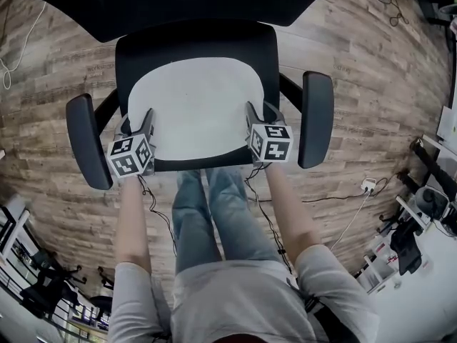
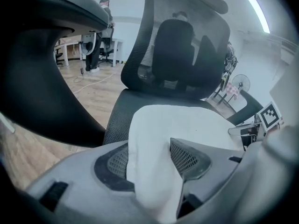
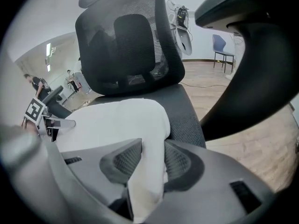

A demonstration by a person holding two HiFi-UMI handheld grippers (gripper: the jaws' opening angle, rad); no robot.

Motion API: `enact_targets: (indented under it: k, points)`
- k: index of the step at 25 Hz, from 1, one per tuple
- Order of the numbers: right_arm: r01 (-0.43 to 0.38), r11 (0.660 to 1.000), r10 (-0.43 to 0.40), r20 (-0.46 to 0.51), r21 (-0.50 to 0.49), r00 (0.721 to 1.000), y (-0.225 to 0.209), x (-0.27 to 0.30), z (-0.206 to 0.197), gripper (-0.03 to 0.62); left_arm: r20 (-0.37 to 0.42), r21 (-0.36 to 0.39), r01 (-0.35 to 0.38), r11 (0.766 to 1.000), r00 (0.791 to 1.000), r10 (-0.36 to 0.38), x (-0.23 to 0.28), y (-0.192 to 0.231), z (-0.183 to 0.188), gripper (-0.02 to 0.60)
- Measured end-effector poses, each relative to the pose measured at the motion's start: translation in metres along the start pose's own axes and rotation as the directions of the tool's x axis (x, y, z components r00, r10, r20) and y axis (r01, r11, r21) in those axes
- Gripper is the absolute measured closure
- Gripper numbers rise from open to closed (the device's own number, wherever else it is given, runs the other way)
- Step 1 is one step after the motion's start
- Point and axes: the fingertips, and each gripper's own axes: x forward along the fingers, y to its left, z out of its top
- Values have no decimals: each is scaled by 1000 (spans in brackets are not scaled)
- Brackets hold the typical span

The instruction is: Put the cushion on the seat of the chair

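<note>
A white cushion (image 1: 193, 106) lies flat on the black mesh seat (image 1: 196, 38) of the office chair. My left gripper (image 1: 146, 123) is at the cushion's front left corner. In the left gripper view the cushion's edge (image 2: 187, 120) sits between the left gripper's (image 2: 149, 160) widely parted jaws and looks unsqueezed. My right gripper (image 1: 253, 116) is at the front right corner. In the right gripper view the cushion (image 3: 117, 120) narrows between the right gripper's (image 3: 153, 160) pads, which pinch it.
Black armrests stand on either side, one on the left (image 1: 86, 141) and one on the right (image 1: 316, 120), close outside each gripper. The chair's backrest (image 3: 126, 41) rises behind the seat. The person's legs (image 1: 214, 213) are just in front of the seat. Cables (image 1: 357, 206) trail on the wooden floor.
</note>
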Motion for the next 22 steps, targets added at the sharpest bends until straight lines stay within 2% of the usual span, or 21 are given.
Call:
enact_targets:
  k: [3, 6, 10, 17, 22]
  points:
    - [12, 1000, -12, 8, 7, 1000, -3, -2, 0, 471, 10, 31, -28, 999, 1000, 28, -1, 1, 0, 354]
    - [36, 999, -37, 15, 15, 999, -9, -4, 0, 431, 35, 73, -59, 996, 998, 57, -3, 0, 4, 342]
    - [57, 998, -56, 41, -16, 998, -8, -7, 5, 430, 69, 113, -93, 989, 994, 86, -7, 1, 8, 331]
    - [74, 997, -74, 102, 9, 992, -4, -16, 17, 430, 102, 150, -130, 980, 988, 116, -16, 1, 13, 311]
    - [70, 997, -71, 133, 7, 989, 0, -29, 19, 433, 183, 183, -161, 970, 975, 128, -32, -1, 27, 301]
